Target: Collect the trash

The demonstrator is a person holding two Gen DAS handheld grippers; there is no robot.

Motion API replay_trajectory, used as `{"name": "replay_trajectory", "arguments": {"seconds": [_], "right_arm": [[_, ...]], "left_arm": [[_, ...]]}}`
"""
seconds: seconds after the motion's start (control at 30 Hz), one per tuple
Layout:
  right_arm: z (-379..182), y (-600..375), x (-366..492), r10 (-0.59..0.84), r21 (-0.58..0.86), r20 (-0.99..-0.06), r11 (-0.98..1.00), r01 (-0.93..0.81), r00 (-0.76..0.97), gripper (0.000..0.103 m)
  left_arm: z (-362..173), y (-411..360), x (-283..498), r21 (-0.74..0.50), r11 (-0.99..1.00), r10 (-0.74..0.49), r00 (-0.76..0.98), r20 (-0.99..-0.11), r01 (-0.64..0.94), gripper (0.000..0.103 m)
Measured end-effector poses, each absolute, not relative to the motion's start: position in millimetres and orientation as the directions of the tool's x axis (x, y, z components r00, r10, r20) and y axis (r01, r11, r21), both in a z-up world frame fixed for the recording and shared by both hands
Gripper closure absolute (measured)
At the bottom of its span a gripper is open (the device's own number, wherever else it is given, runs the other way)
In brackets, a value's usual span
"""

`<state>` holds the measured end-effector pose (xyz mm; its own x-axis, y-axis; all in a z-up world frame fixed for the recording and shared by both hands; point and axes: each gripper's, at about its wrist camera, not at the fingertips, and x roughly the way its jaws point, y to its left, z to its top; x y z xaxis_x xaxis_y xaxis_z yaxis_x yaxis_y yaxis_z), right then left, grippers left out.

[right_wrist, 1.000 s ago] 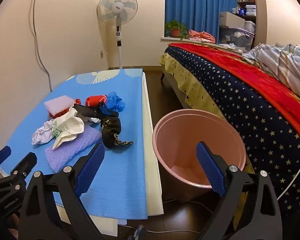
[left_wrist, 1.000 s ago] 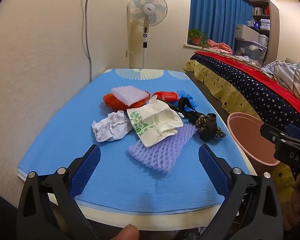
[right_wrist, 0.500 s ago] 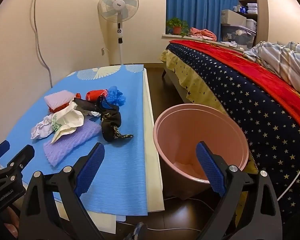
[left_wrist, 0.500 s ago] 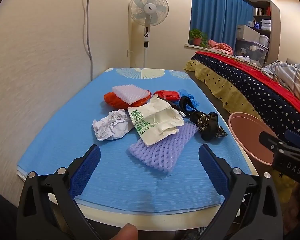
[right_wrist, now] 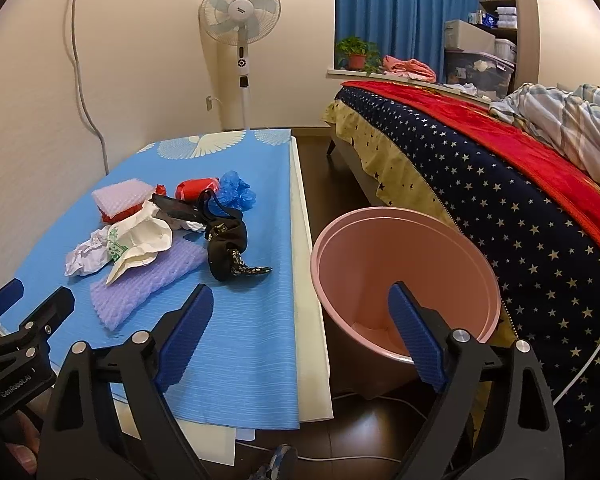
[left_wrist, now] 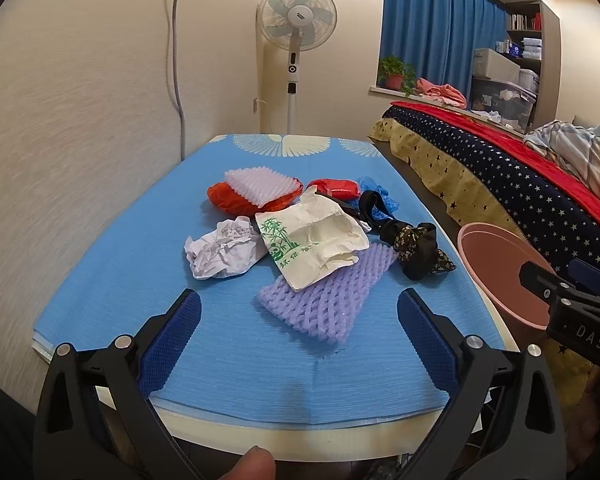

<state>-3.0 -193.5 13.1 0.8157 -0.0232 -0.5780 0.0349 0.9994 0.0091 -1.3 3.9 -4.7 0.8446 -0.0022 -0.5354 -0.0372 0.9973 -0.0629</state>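
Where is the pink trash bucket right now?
The pink bucket stands on the floor between the blue-covered table and the starry bed, at the table's right side, in front of the right gripper.

A heap of trash lies in the middle of the desk (left_wrist: 100, 280). At its near edge is a foam net (left_wrist: 324, 300), with a paper bag (left_wrist: 312, 236) lying partly on it. A crumpled paper ball (left_wrist: 220, 248) sits just left of the bag. Behind them lies a foam pad (left_wrist: 260, 186) on a wrapper (left_wrist: 224, 200). To the right of the bag lies a cloth strap (left_wrist: 416, 248). A bucket (right_wrist: 404, 276) stands on the floor right of the desk, between the desk and a bed (right_wrist: 500, 184). A fan (left_wrist: 296, 20) stands behind the desk by the wall.
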Motion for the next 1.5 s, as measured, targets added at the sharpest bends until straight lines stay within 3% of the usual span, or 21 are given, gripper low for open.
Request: {"name": "replay_trajectory", "arguments": {"seconds": [0.43, 1.5], "right_arm": [[15.7, -196.3, -2.1, -0.010, 0.031, -0.579, 0.999, 0.035, 0.815, 0.026], [16.5, -196.1, -3.2, -0.001, 0.037, -0.578, 0.999, 0.028, 0.816, 0.031]], "left_arm": [[-5.4, 0.2, -2.4, -0.056, 0.998, -0.003, 0.844, -0.536, -0.033, 0.008], [-4.9, -1.0, -3.7, -0.066, 0.997, -0.008, 0.845, -0.535, -0.032, 0.008]]}}
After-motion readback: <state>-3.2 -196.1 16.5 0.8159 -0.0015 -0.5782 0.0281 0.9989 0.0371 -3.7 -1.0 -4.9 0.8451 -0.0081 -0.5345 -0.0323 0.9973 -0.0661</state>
